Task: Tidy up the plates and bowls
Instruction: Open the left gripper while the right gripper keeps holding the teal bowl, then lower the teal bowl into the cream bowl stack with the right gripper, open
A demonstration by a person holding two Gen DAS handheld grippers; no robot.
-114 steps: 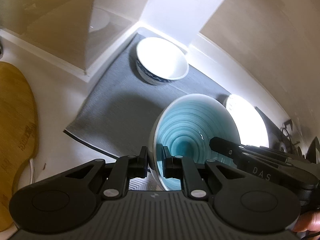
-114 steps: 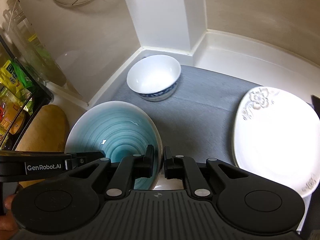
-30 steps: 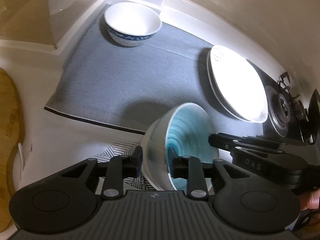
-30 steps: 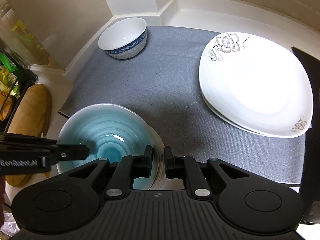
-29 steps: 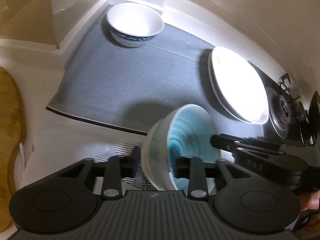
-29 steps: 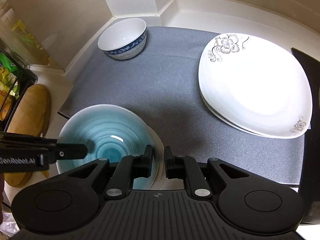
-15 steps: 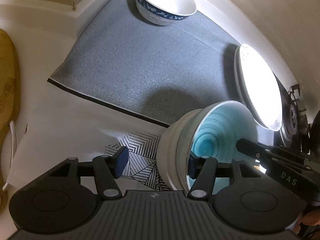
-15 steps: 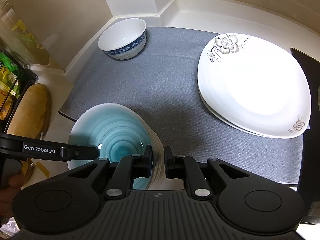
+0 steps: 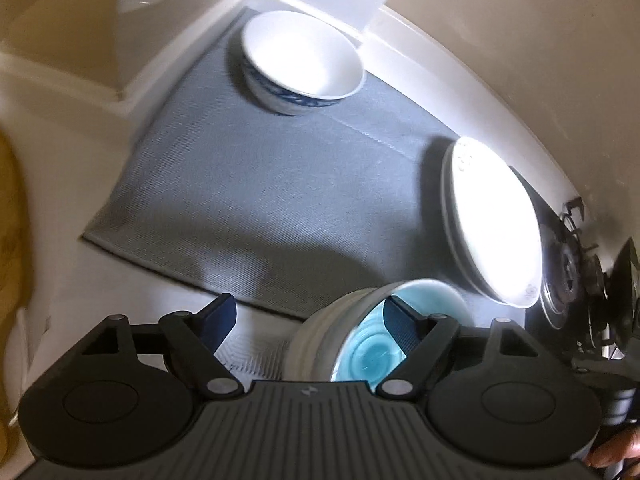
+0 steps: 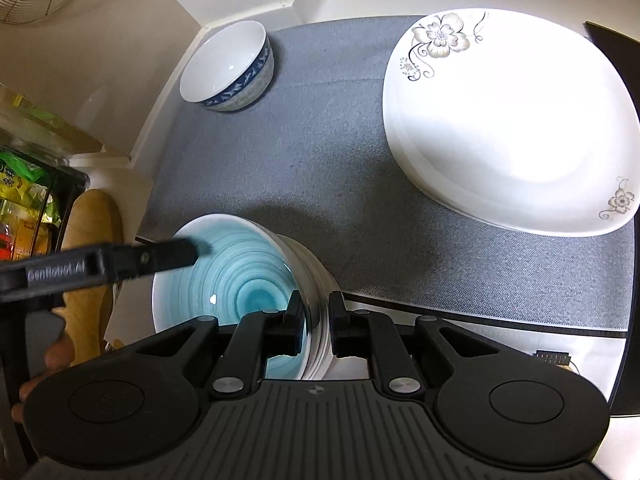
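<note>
Right wrist view: my right gripper (image 10: 315, 322) is clenched on the near rim of the teal-glazed bowl (image 10: 224, 280), one finger inside the rim and one outside. The bowl sits at about 7 o'clock in this view, straddling the front hem of the grey mat (image 10: 320, 152), part on the mat and part over the white counter (image 10: 520, 344). My left gripper (image 9: 308, 320) reaches in from 9 o'clock, its tip over the far side of the bowl; its jaws have just been opening and now stand wide and released, the bowl's wall between them with neither pad pressing it.

At 11 o'clock the white bowl with the blue band (image 10: 228, 68) stands upright in the mat's back corner, close to the raised counter edge (image 10: 248, 16). At 2 o'clock the stacked white floral plates (image 10: 508, 120) fill the mat's right side, their near edge well apart from the teal bowl. Between the three the grey mat lies bare, a broad lane running from 6 to 12 o'clock.

In the left wrist view the same bare stretch spreads ahead of my open fingers, with the gas burner (image 9: 568, 276) just beyond the plates at 3 o'clock and a wooden board (image 9: 12, 220) at 9 o'clock.
</note>
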